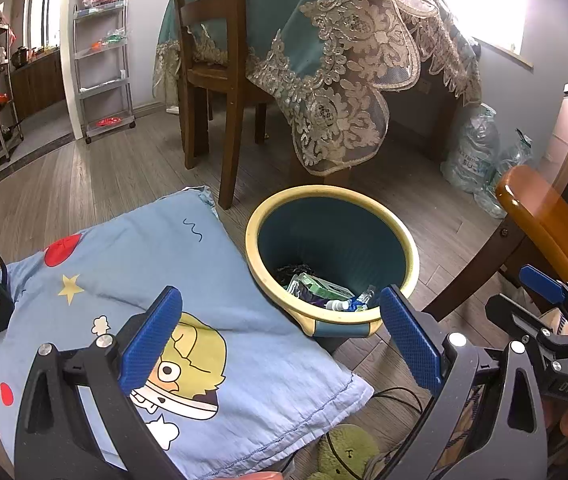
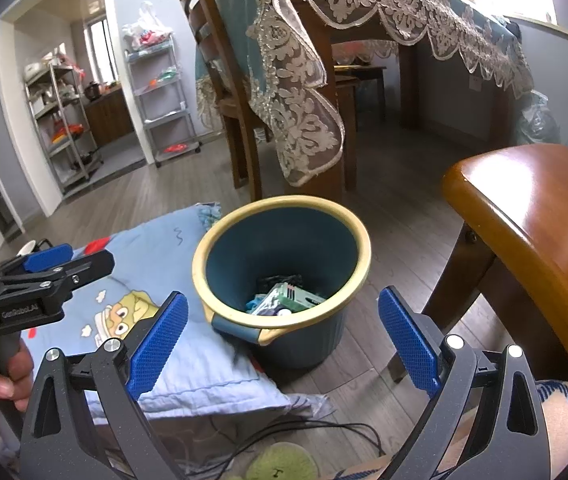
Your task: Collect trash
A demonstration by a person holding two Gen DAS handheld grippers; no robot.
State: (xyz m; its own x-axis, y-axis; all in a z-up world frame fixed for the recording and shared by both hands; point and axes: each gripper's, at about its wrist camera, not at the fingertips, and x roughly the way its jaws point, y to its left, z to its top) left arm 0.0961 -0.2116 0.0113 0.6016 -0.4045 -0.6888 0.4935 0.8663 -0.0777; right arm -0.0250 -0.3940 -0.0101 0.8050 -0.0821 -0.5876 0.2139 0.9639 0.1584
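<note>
**Both grippers poised above the trash bin**

The left gripper [image 1: 279, 336] and right gripper [image 2: 279, 340] each hang with jaws spread wide and empty. The bin [image 2: 358, 236], blue with a yellow rim, stands on the wood floor [image 1: 95, 176] just ahead of both, beside a blue pillow [image 1: 219, 264]. Trash [image 2: 286, 300] lies at its bottom, below the fingertips.

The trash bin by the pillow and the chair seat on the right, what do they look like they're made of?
The trash bin looks like molded plastic: matte blue ribbed wall with a smooth cream rim. The chair seat looks like solid wood under glossy varnish; window glare shines off its orange-brown surface. The pillow beside the bin is printed, creased fabric, probably cotton.
</note>
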